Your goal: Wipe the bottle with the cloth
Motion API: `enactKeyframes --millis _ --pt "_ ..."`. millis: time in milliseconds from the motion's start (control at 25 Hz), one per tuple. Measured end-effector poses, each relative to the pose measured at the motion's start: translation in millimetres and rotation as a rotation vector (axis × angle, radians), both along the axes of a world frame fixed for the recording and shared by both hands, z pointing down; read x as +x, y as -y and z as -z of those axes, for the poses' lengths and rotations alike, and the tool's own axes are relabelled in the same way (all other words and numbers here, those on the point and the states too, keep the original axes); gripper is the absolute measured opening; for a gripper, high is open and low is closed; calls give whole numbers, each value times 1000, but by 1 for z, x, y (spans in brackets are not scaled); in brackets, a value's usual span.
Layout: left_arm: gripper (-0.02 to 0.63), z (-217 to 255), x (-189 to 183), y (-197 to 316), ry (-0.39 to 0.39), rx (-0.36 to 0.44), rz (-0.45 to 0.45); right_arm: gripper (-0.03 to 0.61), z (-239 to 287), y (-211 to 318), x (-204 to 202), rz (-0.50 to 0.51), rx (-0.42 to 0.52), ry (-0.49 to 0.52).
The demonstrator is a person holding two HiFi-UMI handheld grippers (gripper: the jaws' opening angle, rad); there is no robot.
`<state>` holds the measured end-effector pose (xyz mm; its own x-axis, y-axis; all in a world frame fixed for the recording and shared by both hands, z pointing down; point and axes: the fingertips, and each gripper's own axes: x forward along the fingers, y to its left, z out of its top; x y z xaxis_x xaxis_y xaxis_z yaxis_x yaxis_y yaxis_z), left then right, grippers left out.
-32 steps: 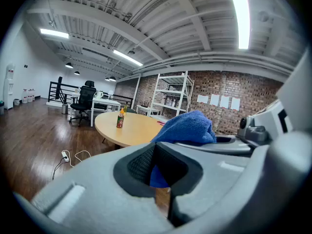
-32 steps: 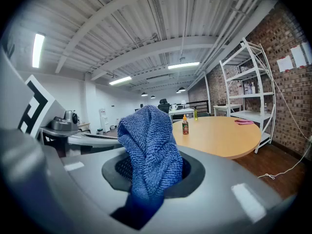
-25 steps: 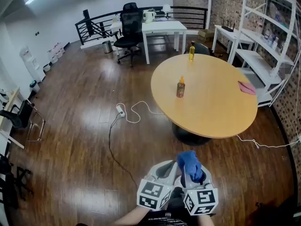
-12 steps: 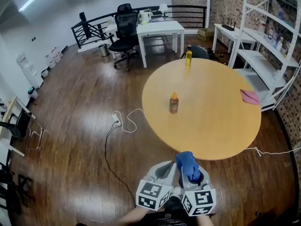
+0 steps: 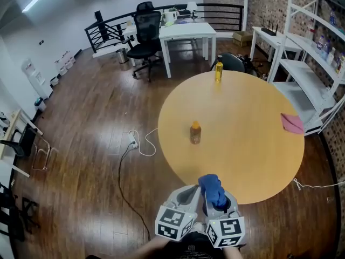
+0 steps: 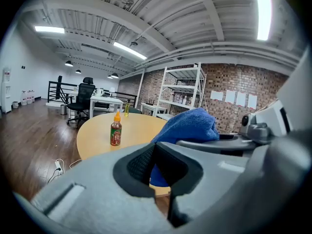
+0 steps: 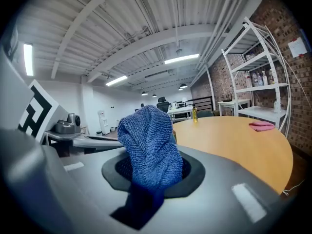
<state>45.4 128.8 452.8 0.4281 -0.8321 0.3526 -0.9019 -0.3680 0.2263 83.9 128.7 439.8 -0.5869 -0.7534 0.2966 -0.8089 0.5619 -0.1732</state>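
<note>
Head view: left gripper (image 5: 188, 194) and right gripper (image 5: 218, 199) sat side by side at the bottom of the frame, by the near rim of the round desk (image 5: 253, 161).
Left jaws: pressed together, with nothing between them.
Right jaws: pinched on the blue cloth (image 5: 211, 186), which bunched up above them and hung a little way below.
Bottle (image 5: 195, 133): stood upright on the desk, left of its middle, with an orange cap and a red label. It was well apart from both grippers and touched by nothing.
Left gripper view: the bottle stood ahead and to the left of the jaws, and the blue cloth bulged in from the right.
Yellow bottle (image 5: 218, 70): upright near the far rim of the desk.
Pink cloth (image 5: 292, 123): lay flat near the desk's right rim.
Floor: a white power strip (image 5: 133, 140) with its cable lay on the dark wood left of the desk.
Background: a white table (image 5: 186, 31) with a black office chair (image 5: 145, 34) beside it.
</note>
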Motion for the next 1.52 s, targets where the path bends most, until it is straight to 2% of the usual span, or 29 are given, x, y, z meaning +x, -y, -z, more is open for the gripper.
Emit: enactKeyframes --millis 280,680,1040,1520 --pt "2 -11 -4 27 20 -23 28 102 -5 39 6 9 -1 23" --pt "2 -14 -11 58 30 -24 54 103 -12 69 4 27 -9 24" --pt "2 -14 -29 103 8 -10 38 103 -11 112 -13 11 0 7" --pt "2 -29 -55 174 34 10 -39 103 -25 171 -38 -55 -17 -16"
